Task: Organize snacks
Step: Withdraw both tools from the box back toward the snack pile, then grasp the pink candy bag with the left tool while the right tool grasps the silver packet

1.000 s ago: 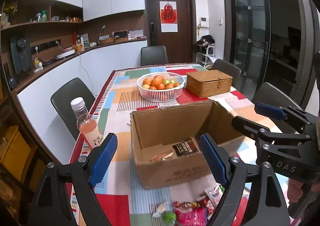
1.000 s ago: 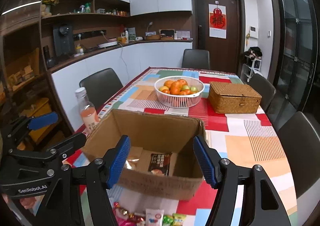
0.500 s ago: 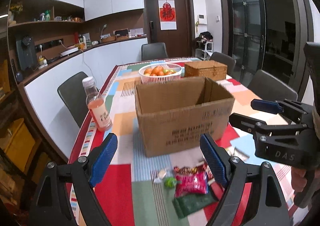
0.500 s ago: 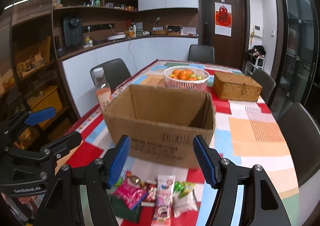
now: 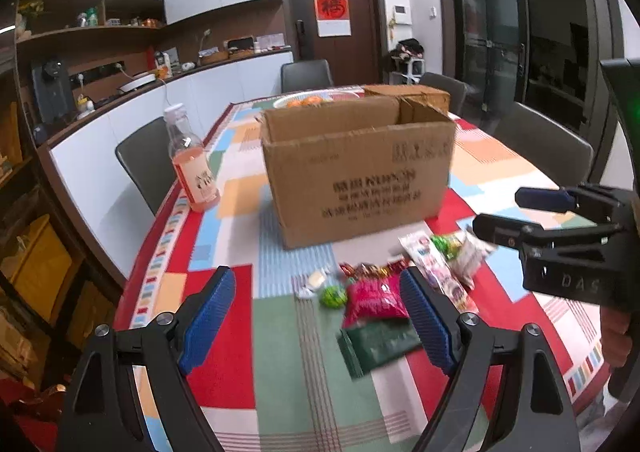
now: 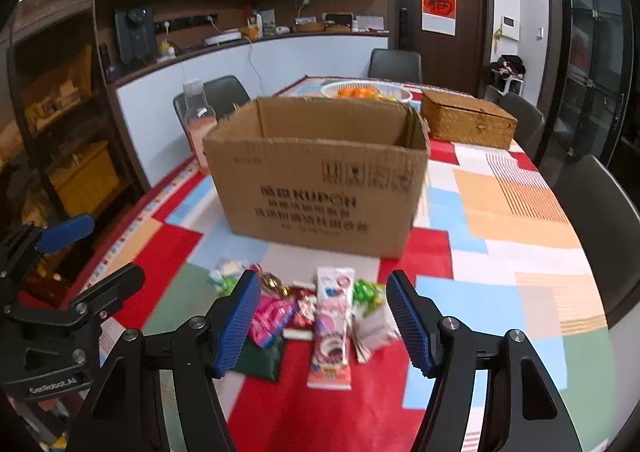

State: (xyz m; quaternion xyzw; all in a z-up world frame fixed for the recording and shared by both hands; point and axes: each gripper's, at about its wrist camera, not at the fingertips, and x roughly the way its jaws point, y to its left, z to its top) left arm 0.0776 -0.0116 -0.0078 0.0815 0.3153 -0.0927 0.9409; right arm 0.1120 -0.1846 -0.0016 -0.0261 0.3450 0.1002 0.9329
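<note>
An open cardboard box (image 5: pixel 356 167) (image 6: pixel 320 179) stands on the patchwork tablecloth. In front of it lies a heap of snack packets: a pink bag (image 5: pixel 374 298) (image 6: pixel 270 316), a dark green pouch (image 5: pixel 378 344), a long white and pink packet (image 6: pixel 332 324), green wrapped sweets (image 5: pixel 334 296) (image 6: pixel 366 292). My left gripper (image 5: pixel 318 316) hovers open above the heap's left side, nothing between its blue pads. My right gripper (image 6: pixel 322 320) hangs open over the heap, holding nothing. Each gripper shows in the other's view, the right gripper (image 5: pixel 532 215) at right, the left gripper (image 6: pixel 80 252) at left.
A bottle of pink drink (image 5: pixel 192 159) stands left of the box. Behind the box are a white fruit basket (image 6: pixel 366 89) and a wicker box (image 6: pixel 466 123). Dark chairs (image 6: pixel 596 211) line the table sides. A hand (image 5: pixel 616 340) holds the right gripper.
Both grippers have come down and back from above the box toward the snack heap. The box's inside is out of sight now; the heap fills the foreground. Jaw widths are unchanged.
</note>
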